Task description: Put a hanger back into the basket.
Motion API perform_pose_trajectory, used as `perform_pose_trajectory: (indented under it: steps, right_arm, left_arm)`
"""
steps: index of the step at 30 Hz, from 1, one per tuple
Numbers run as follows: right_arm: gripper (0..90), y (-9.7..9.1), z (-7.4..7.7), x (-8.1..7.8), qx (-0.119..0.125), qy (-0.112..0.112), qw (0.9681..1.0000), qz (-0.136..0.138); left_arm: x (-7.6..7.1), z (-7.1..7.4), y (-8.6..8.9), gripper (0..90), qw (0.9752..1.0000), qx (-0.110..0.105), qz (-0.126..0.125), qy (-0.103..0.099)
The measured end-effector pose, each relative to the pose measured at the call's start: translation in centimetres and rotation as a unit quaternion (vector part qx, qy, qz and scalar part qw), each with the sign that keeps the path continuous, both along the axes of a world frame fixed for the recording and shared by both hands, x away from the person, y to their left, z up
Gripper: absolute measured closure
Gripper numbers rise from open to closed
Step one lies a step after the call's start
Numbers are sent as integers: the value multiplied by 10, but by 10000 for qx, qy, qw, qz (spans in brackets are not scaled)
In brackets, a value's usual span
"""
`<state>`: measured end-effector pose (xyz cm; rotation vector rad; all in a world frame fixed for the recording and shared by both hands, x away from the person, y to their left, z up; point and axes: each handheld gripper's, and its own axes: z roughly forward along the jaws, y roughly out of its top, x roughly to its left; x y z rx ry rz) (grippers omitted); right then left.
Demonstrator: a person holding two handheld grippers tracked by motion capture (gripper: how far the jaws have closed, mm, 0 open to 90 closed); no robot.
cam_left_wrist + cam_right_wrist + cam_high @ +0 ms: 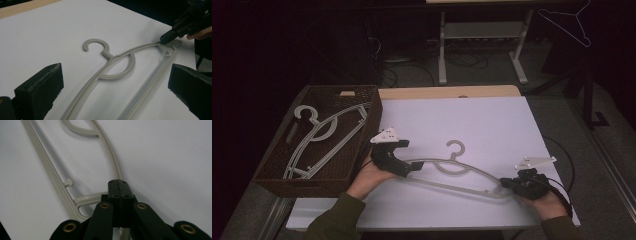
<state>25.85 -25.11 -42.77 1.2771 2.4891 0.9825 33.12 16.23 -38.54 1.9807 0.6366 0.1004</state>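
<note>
A pale grey plastic hanger lies flat on the white table top, hook pointing away from me. My left gripper sits at its left end. In the left gripper view its jaws stand wide apart, and the hanger runs between them untouched. My right gripper is at the hanger's right end. In the right gripper view its jaws are pressed together on the hanger's upper arm near the corner, with the lower bar running off to the left. The left gripper view shows that same grip from across the table.
A dark woven basket stands at the table's left edge and holds several similar hangers. A strip of wooden table edge shows behind the white sheet. Another hanger hangs at the far right, and a table frame stands beyond.
</note>
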Motion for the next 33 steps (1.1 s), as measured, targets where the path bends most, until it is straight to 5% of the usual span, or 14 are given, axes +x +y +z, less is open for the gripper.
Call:
perform_pose_trajectory:
  steps: [10, 26, 33]
  right_arm:
    - [897, -5, -2, 13, -244, -112, 9996, -70]
    - [898, -23, -4, 83, -461, -387, 9969, -504]
    - [897, -27, -6, 101, -381, -454, 9964, -612]
  left_arm:
    - [2, -4, -1, 0, 10000, 69, -6, 52]
    - [4, -10, -1, 0, 9998, 111, 7, 137]
    - [5, -10, 0, 0, 9998, 90, 3, 177]
